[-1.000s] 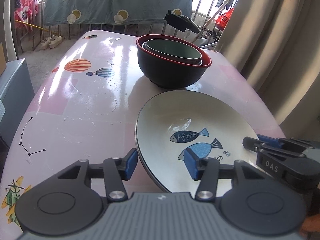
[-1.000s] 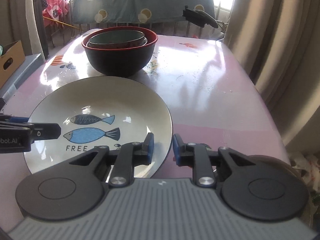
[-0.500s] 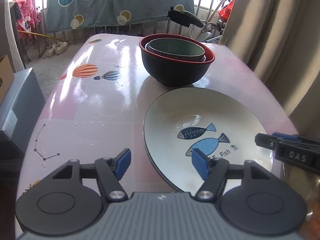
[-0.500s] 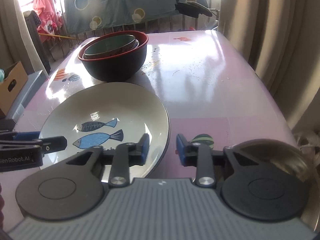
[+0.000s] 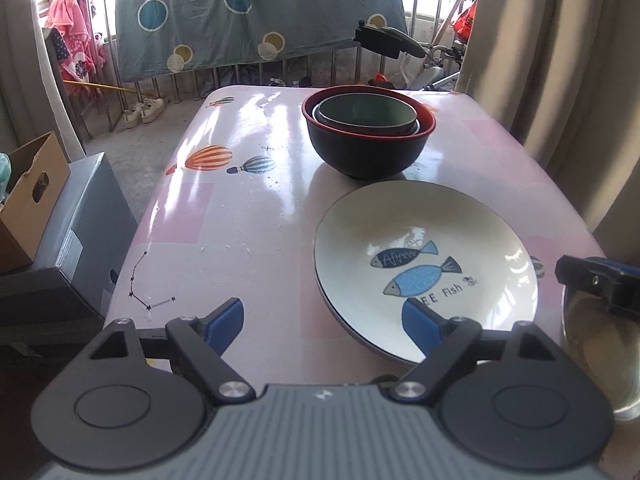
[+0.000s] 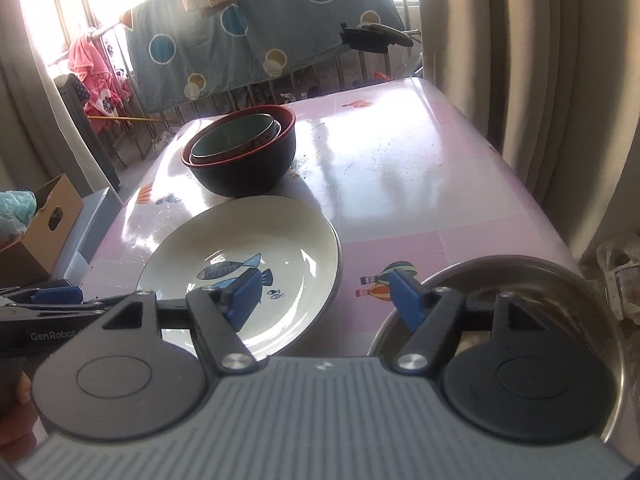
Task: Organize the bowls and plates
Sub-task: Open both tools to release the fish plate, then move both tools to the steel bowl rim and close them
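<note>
A white plate with two blue fish (image 5: 424, 252) lies on the pink table, also in the right wrist view (image 6: 248, 264). Behind it stands a black bowl with a red rim (image 5: 368, 148) with smaller bowls nested inside (image 6: 236, 140). A metal bowl (image 6: 520, 280) sits at the table's near right corner and shows in the left wrist view (image 5: 596, 344). My left gripper (image 5: 322, 322) is open and empty, above the plate's near left edge. My right gripper (image 6: 324, 298) is open and empty, between the plate and the metal bowl.
The pink table (image 5: 224, 200) has balloon prints. A grey box (image 5: 80, 232) and a cardboard box (image 5: 28, 196) stand to the left. Curtains (image 6: 540, 80) hang along the right side. A railing with a hanging blanket (image 5: 240, 12) is beyond the far edge.
Both grippers have pulled back and risen from the plate. Both jaws have opened wider. The metal bowl has come into view at the right.
</note>
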Tool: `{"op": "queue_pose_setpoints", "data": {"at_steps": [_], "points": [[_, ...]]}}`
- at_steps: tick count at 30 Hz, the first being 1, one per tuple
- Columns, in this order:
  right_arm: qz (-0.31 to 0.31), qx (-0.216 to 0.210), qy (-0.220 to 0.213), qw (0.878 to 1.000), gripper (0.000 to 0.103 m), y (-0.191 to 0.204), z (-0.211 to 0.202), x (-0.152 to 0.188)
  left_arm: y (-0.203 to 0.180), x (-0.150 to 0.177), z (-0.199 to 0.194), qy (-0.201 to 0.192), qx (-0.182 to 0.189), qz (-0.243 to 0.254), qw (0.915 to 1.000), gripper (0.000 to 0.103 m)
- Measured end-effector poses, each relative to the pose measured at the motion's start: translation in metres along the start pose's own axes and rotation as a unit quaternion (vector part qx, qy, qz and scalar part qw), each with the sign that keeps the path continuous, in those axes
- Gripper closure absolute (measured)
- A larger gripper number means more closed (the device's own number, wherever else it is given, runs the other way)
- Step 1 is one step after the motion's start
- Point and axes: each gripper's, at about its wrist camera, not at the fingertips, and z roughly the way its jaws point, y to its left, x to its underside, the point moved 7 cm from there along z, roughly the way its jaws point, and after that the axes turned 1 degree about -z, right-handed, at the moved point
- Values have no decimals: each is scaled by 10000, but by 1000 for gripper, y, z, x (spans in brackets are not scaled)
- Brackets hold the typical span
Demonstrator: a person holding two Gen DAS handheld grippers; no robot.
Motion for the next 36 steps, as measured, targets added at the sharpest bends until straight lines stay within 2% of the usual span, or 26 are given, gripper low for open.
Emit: {"op": "queue_pose_setpoints", "data": {"at_steps": [14,25,29,33,36], "points": [[395,178,-159,9989,30,-35,-45,21,-35,17,-17,30,59,393,9992,15],[736,178,-241,9968,29,-72,-61,34,-68,26,-29,13,101,618,9980,16],[796,318,-387,9956,29,-91,-72,38,-94,32,-37,-204,679,669,9952,16],[959,626,-494,9922,29,-127,-81,42,-129,40,-40,-334,1460,630,9867,17],[1205,816,-498,9881,29,-157,-83,47,-155,47,-33,-245,1753,763,9812,26]]}}
